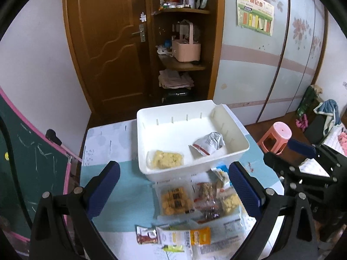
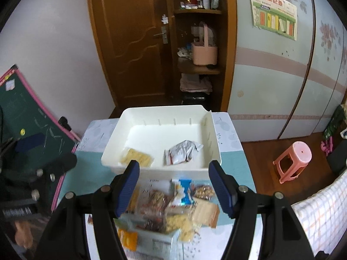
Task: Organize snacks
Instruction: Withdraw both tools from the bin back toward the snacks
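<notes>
1. The loose snack packets (image 1: 195,203) lie in a heap on the table (image 1: 121,195), just in front of the white bin (image 1: 149,112). They look light, soft and crinkly, with slick film wrappers, and the crumbly contents would likely crush under a hard squeeze. Pinching a sealed edge or flat corner seems safest.
2. Two are already in the bin: a yellow crumbly packet (image 1: 166,159) and a crumpled silver packet (image 1: 207,144), well apart.
3. The left gripper (image 1: 173,182) is spread wide with nothing between its fingers; the right gripper (image 2: 174,186) is likewise spread and empty (both hang above the heap).
4. The left view shows the nearest packets sharply, including a small red-and-white sachet (image 1: 147,235); the right view blurs the heap but shows the bin's right wall (image 2: 211,134).
</notes>
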